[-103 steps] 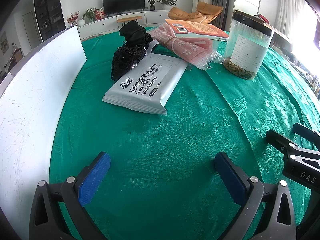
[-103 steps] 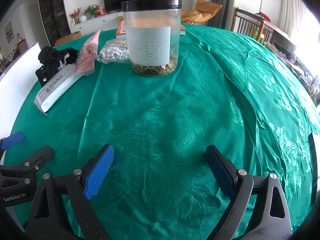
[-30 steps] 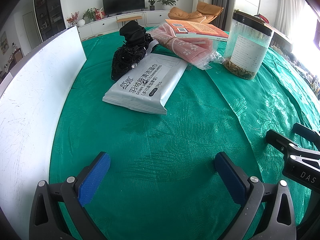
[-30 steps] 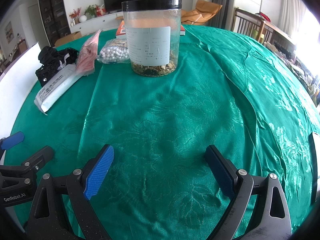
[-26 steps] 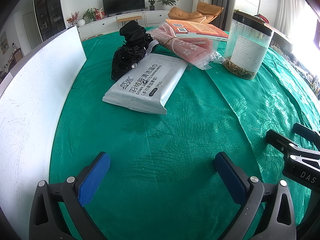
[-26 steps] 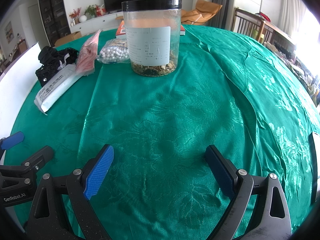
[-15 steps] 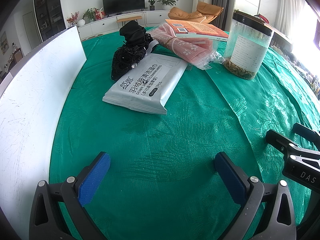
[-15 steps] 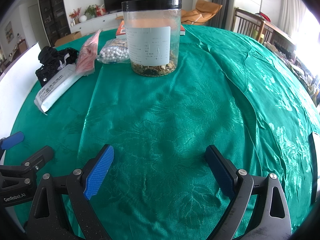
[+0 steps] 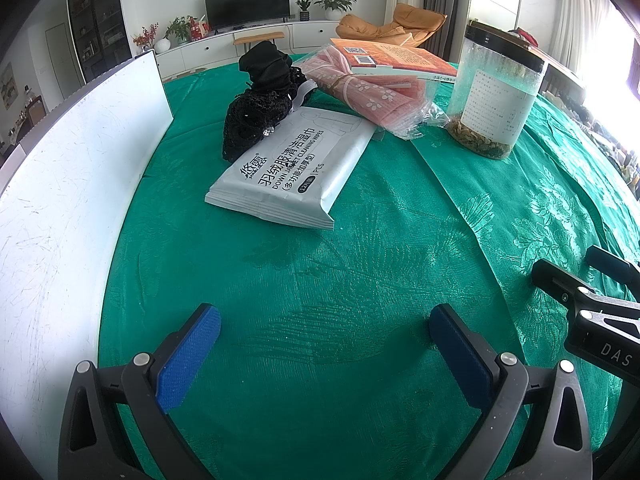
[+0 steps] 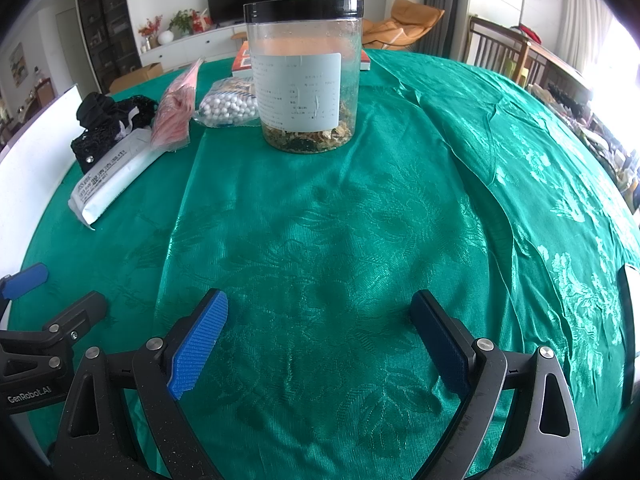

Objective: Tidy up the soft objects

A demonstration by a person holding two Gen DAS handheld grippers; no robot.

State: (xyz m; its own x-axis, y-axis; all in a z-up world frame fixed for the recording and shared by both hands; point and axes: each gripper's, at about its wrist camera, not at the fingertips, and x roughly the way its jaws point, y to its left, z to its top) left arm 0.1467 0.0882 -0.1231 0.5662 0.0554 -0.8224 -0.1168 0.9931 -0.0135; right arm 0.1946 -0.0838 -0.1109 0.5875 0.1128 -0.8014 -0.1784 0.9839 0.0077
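With both my left gripper point(image 9: 324, 330) and right gripper point(image 10: 318, 322) spread wide and empty, the flat white plastic wipes pack point(image 9: 290, 170) lay ahead of my left fingers, likely light, squashy, slippery, best pinched across its near edge.

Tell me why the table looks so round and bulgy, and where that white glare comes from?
Left wrist view: the fisheye lens bows the green tablecloth and curves the white board; window light blows out the right edge. Right wrist view: same bulge, glare at the right edge, sheen on the cloth, a faint shadow ahead of the open right claw.
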